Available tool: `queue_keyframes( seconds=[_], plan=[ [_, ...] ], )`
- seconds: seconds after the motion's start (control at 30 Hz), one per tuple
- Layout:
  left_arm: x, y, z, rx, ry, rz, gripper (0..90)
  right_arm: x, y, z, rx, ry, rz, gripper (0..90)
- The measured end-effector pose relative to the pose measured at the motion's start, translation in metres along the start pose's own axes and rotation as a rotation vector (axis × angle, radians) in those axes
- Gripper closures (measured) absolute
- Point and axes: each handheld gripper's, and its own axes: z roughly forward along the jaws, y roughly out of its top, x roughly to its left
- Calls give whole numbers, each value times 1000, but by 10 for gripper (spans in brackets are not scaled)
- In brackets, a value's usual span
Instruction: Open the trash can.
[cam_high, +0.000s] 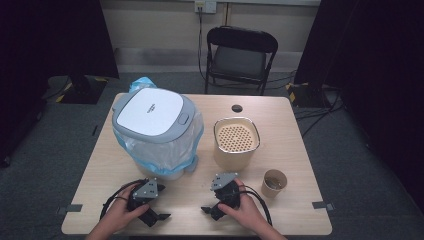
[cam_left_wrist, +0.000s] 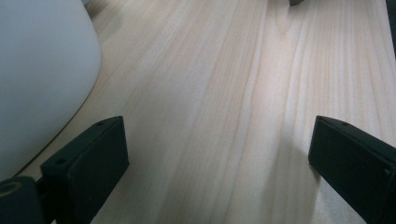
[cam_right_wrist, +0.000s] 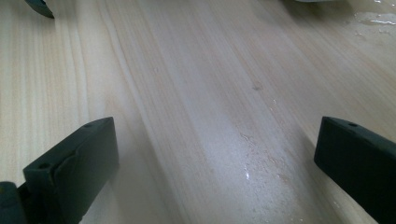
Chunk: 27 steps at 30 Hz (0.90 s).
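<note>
Bin (cam_high: 157, 131) just beyond left tongs (cam_high: 161, 217), apart; tongs agape.

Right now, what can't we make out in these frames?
- Paper cup contents: high view, too small and dark to identify.
- Trash bin inside: high view, closed lid covers it.
- Bin in the left gripper view: cut off by the frame's left edge, blurred.
- Beige canister interior: high view, perforated top hides it.

Your left gripper (cam_high: 159, 216) sat at seven o'clock, your right gripper (cam_high: 208, 210) at five; both pointed inward, jaws wide, empty.
</note>
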Motion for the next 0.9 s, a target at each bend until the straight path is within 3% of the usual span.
queue_keyframes(
  seconds=[0.27,0.43,0.7,0.77,0.83,0.9],
  plan=[
    [-2,1,1,7,7,-12,23,0,0,0,1,2,3,0],
    [-6,3,4,18,39,-32,0,0,0,0,2,1,4,0],
    [-7,3,4,14,43,-40,0,-1,0,-1,-3,6,5,0],
    [-7,3,4,12,42,-41,0,0,1,-3,8,-8,16,100],
    [-7,3,3,19,44,-38,0,1,4,-8,9,16,-5,309],
    [-7,3,4,13,43,-39,0,2,6,-10,15,15,-6,272]
  ],
)
